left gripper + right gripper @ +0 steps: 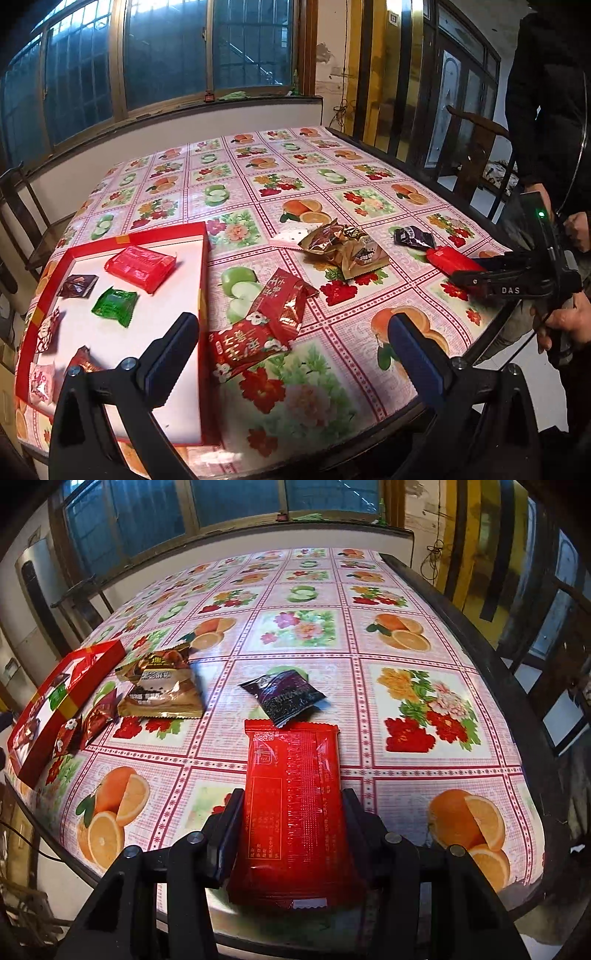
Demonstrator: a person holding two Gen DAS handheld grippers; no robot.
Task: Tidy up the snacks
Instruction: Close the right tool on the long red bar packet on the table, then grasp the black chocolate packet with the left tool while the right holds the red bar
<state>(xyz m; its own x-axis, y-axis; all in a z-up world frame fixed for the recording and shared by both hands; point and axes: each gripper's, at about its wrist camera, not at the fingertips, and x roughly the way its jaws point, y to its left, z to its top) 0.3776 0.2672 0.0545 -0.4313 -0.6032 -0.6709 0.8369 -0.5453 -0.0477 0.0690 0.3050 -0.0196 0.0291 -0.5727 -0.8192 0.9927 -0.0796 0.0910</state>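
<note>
the right gripper has its jaws clamped on a long red snack packet, held flat just above the near edge of a surface covered in a fruit-and-flower oilcloth. the left gripper hangs with its jaws spread wide and nothing between them, over the gap between a red tray and a pair of red foil packets lying beside it.

inside the tray's white floor lie a red wrapped bar, a green sweet, a dark brown sachet and a few smaller wrapped pieces along the near rim, too blurred to identify. on the cloth past the tray sits a crumpled gold-and-brown bag, and well to its right a small dark purple packet, whose near corner seems to touch the far end of the held red packet. the person's hand grips the right tool's handle at the surface's edge.
</note>
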